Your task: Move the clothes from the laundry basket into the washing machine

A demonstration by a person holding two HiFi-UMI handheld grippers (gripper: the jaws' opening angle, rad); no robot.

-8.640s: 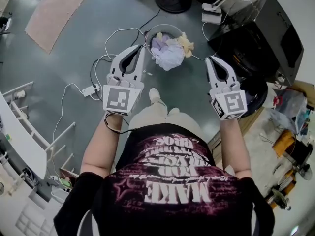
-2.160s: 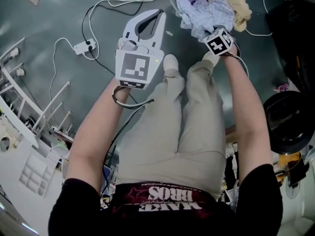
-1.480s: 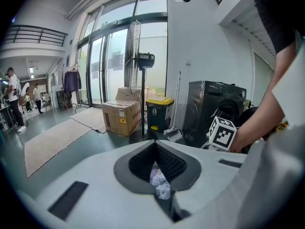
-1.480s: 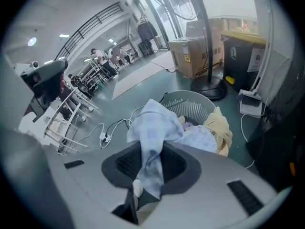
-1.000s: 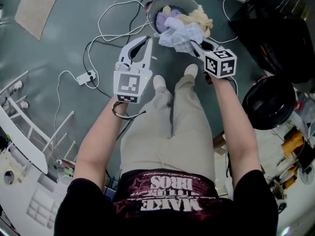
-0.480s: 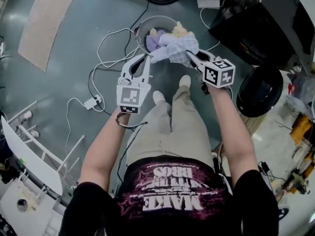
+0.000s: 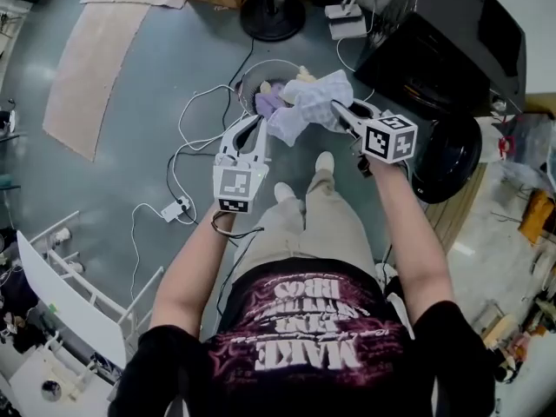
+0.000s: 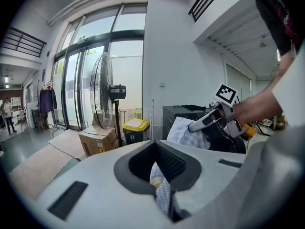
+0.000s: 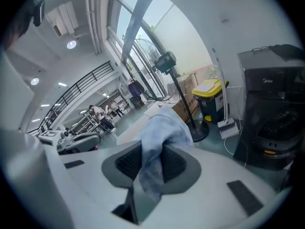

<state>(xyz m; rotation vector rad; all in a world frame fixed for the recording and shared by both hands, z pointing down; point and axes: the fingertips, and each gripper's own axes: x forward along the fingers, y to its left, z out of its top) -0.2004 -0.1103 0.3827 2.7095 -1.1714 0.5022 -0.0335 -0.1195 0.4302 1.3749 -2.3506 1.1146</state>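
Observation:
A light blue checked garment point(image 7: 311, 101) hangs in the air above the round laundry basket point(image 7: 249, 83), which holds purple and yellowish clothes. My right gripper point(image 7: 336, 109) is shut on the garment's upper part, and fabric bunches between its jaws in the right gripper view point(image 9: 153, 163). My left gripper point(image 7: 259, 120) is shut on a lower corner of the same garment point(image 8: 163, 194). The black washing machine point(image 7: 452, 46) stands at the right with its round door point(image 7: 447, 159) swung open; its drum point(image 9: 279, 125) shows in the right gripper view.
White cables and a power strip point(image 7: 176, 208) lie on the grey floor left of the basket. A standing fan point(image 8: 102, 97), a cardboard box point(image 8: 97, 140) and a yellow-lidded bin point(image 8: 136, 128) stand beyond it. A white rack point(image 7: 78, 294) is at the lower left.
Both grippers have risen together with the checked garment, lifting it clear of the basket. The basket now lies farther below them.

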